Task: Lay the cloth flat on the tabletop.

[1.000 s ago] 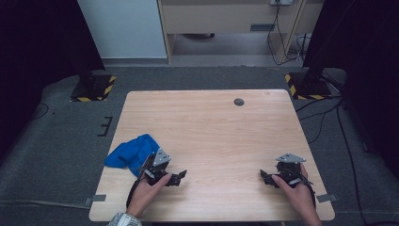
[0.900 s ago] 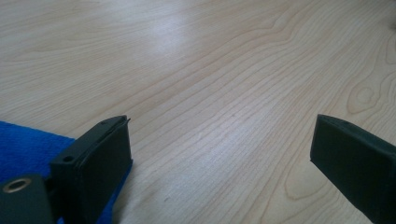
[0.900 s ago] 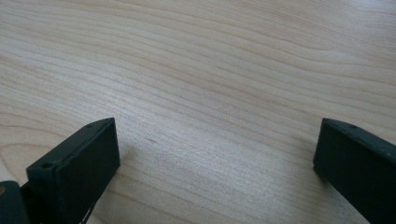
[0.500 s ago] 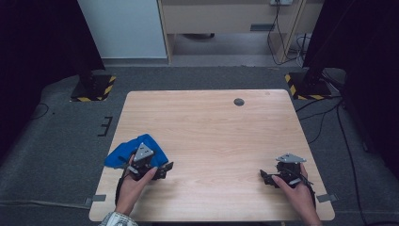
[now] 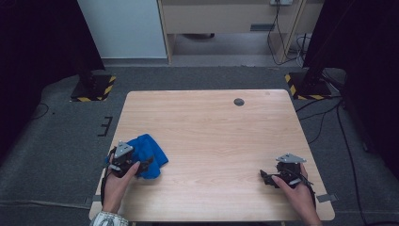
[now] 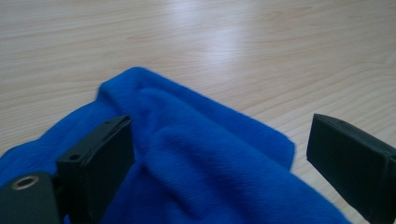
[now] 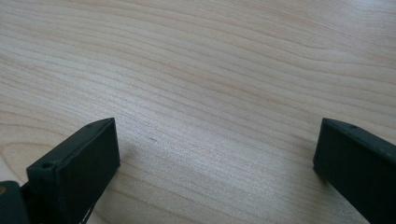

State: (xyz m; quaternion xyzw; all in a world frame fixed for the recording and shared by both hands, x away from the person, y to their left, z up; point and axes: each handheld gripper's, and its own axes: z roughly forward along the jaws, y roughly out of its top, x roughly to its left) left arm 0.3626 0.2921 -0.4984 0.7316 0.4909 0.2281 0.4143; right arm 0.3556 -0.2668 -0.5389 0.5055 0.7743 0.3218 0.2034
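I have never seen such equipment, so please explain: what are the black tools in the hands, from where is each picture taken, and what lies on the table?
A person sits at a wooden table and holds a hand-operated two-jaw gripper in each hand. The high view looks down from above: the left gripper is at the left, the right gripper at the right. The other two pictures come from small cameras riding on the grippers, looking along their black jaws. A crumpled blue cloth lies near the table's left edge. The left gripper's jaws stand open around it, not yet closed. The right gripper is open over bare wood and holds nothing.
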